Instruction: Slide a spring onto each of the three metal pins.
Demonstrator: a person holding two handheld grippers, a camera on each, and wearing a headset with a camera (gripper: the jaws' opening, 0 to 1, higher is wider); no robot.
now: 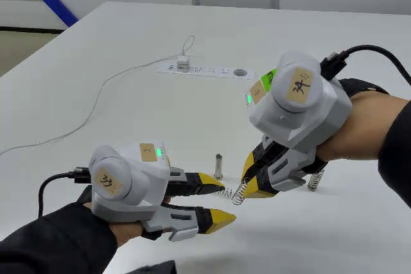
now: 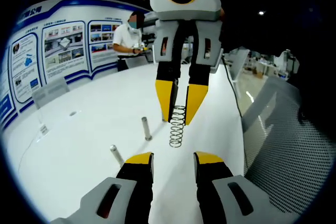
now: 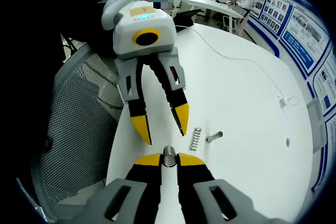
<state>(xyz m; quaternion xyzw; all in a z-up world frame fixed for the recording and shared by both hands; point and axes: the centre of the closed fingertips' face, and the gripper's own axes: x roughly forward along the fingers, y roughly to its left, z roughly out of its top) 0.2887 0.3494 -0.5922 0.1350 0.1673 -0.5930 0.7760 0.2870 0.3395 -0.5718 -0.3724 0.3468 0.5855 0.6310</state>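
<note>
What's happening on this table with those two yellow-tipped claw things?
A person holds a gripper in each hand over a white table. The right gripper has its jaws shut on one end of a small spring. The left gripper faces it with jaws open, holding nothing. Two bare metal pins stand nearby; the held spring is on neither yet.

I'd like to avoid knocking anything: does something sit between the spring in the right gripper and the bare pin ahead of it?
Yes. In the right gripper view a loose spring lies beside the pin, on the side toward the held spring. It lies low, so likely passable from above.
</note>
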